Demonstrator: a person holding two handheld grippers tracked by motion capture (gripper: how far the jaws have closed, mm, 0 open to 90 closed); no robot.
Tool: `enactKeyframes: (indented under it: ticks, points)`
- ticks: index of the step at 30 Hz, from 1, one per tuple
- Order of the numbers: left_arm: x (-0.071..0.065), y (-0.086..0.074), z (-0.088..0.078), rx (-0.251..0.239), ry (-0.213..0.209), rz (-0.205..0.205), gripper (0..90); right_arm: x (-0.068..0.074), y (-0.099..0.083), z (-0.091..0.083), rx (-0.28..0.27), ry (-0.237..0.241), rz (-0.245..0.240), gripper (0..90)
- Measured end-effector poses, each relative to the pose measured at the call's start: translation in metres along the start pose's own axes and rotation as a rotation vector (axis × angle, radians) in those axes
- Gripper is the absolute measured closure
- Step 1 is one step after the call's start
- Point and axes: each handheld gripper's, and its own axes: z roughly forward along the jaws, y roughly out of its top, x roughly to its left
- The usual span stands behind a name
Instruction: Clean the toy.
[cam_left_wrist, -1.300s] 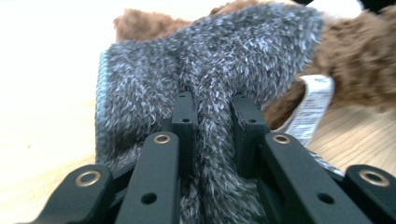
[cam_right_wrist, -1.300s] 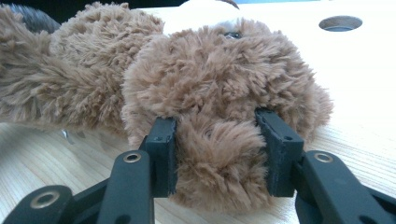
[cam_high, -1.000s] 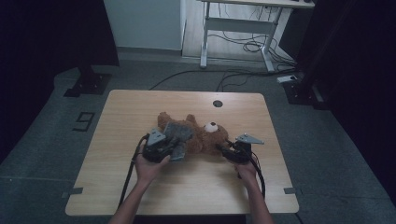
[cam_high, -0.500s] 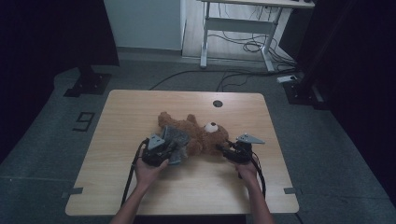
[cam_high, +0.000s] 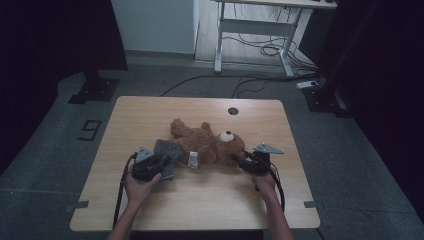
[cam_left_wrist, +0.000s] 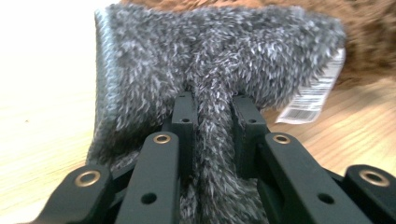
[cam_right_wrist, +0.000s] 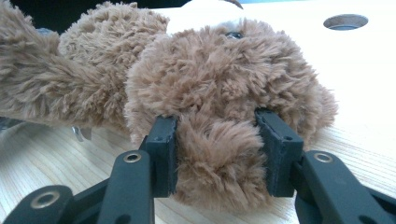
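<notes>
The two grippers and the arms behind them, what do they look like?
Both grippers are black. The left gripper and right gripper each have flat, blocky jaw pads on link arms with brass-coloured rivets. In the high view, each carries a grey three-cornered plate on top and trails a black cable back along the forearm. The forearms are bare, with no sleeves in sight.

Teddy bear (cam_high: 207, 144) on wooden table (cam_high: 150, 112)
</notes>
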Motion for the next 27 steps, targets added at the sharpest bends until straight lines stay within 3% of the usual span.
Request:
enactKeyframes:
  ticks: [6,11,14,17,21,27]
  points:
    - [-0.023,0.021,-0.004,-0.050,-0.044,0.040,74.0,-0.001,0.000,0.000,-0.003,0.002,0.004,54.4]
    - [-0.048,0.049,0.009,-0.068,-0.093,0.086,73.9,0.000,-0.001,0.000,-0.004,0.001,0.003,54.4]
    - [-0.063,0.059,0.026,-0.048,-0.118,0.103,73.9,-0.001,-0.001,-0.001,-0.002,0.003,0.000,54.5]
    - [-0.072,0.057,0.046,0.000,-0.123,0.112,73.8,-0.001,-0.001,-0.001,0.001,0.007,-0.003,54.6]
    - [-0.068,0.049,0.052,-0.007,-0.124,0.094,73.9,-0.002,-0.001,-0.002,0.003,0.015,-0.009,54.6]
    - [-0.050,0.040,0.034,-0.001,-0.075,0.100,73.9,-0.001,-0.001,-0.003,0.004,0.015,-0.014,54.6]
